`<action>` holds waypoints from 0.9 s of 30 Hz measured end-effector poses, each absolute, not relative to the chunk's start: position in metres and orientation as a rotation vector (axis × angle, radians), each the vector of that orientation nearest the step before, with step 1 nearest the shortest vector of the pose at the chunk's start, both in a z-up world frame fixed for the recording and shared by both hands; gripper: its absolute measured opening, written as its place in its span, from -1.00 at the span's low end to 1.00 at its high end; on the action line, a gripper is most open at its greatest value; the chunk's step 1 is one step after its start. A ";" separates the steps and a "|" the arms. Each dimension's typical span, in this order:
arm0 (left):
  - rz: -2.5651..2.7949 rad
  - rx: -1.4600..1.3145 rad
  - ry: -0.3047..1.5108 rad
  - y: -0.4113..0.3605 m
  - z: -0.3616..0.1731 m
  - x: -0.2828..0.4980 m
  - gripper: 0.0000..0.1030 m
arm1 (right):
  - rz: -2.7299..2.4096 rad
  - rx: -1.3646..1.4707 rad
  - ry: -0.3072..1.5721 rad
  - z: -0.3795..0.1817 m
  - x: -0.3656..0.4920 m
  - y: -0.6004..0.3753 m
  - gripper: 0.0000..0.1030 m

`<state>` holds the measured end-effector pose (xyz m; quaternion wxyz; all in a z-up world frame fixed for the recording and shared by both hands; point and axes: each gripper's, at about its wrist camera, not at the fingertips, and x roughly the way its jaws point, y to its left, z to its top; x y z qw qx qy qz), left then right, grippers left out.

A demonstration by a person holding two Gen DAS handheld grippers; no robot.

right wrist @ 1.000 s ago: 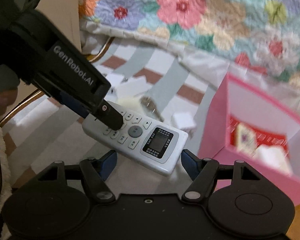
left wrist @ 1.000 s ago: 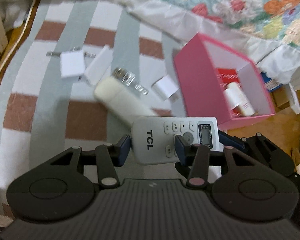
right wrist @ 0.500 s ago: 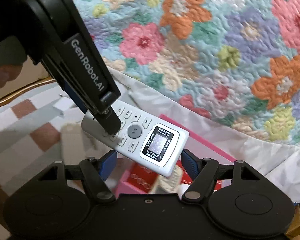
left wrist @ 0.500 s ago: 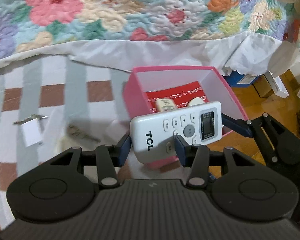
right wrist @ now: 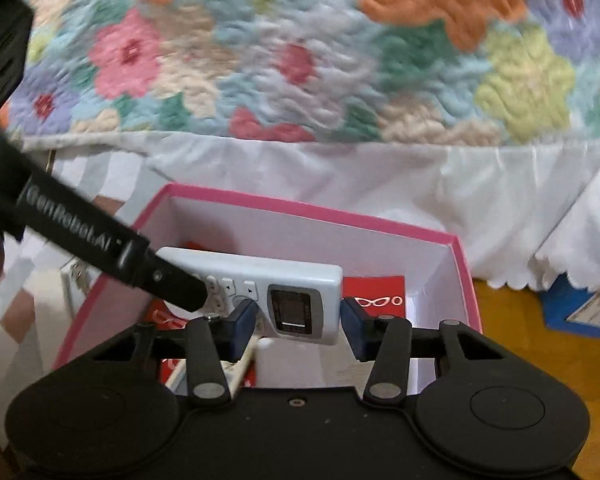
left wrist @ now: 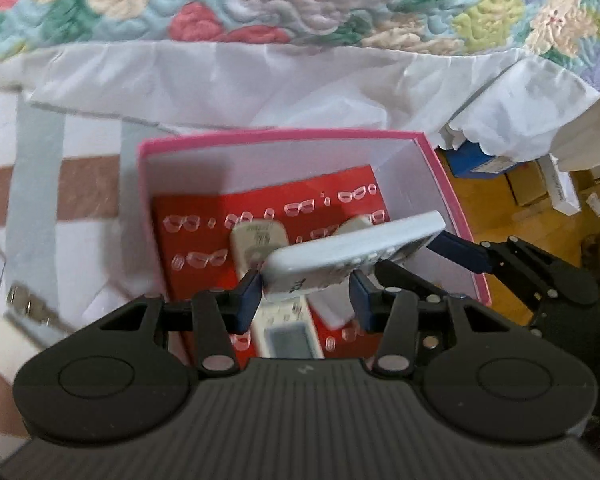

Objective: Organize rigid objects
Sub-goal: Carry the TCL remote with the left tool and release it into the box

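White remote pinched by left gripper, right gripper closing around it: lower flat into pink box.

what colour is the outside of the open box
Pink outside, white inside; clearest in the right wrist view.

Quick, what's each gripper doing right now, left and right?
Left gripper: shut on the white rectangular plastic remote control, above the pink cardboard box.
Right gripper: jaws closing around the remote's screen end; contact unclear.
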<state>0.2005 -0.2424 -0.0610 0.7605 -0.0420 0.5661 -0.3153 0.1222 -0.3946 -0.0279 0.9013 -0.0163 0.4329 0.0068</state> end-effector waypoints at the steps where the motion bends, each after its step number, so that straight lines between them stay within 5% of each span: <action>1: -0.679 -0.095 1.244 -0.249 -0.065 0.206 -0.11 | 0.010 -0.013 0.908 -0.029 0.129 -0.403 -0.01; 15: -0.639 -0.165 1.316 -0.293 -0.127 0.240 -0.03 | -0.096 -0.082 0.992 -0.080 0.170 -0.432 -0.16; 27: -0.742 0.096 1.147 -0.255 -0.057 0.199 -0.02 | -0.164 0.113 0.909 -0.027 0.114 -0.417 -0.06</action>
